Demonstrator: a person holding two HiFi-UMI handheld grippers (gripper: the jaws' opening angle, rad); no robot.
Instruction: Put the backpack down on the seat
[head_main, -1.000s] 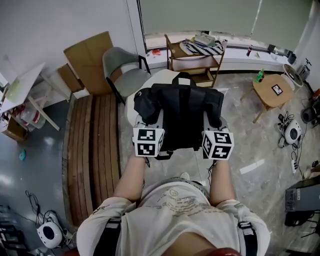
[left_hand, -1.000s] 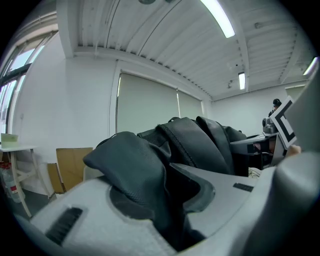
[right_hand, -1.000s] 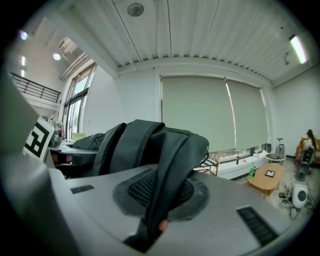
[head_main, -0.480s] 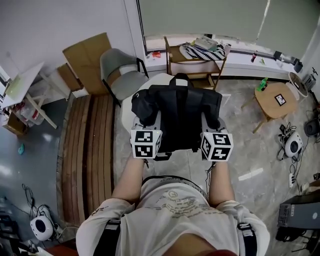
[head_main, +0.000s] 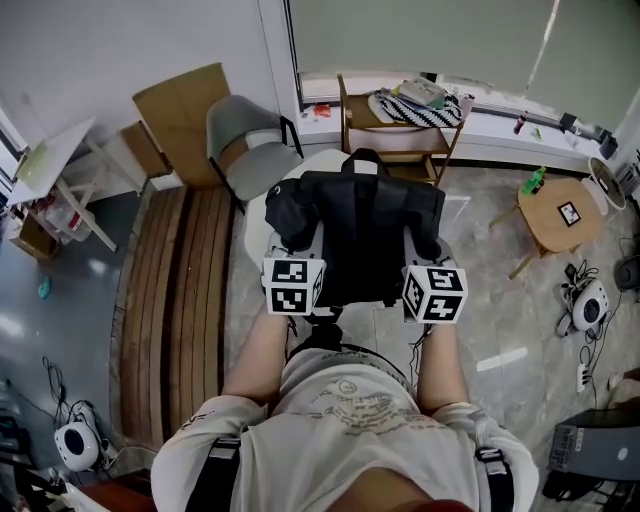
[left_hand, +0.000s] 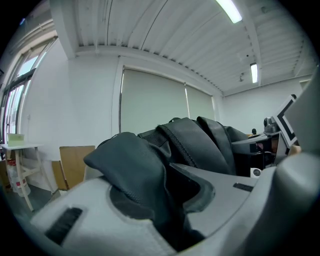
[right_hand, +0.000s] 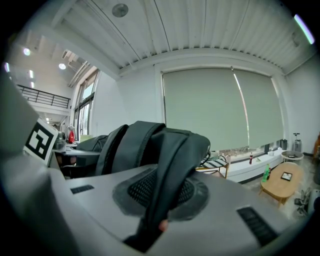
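Marble floor; wooden planks left of both tongs. Black backpack spans between them: left tongs pinch its fold, right tongs its strap.

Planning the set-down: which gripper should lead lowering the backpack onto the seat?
Left, probably: the left gripper clamps a thick fold of the backpack; the right gripper pinches only a thin strap.
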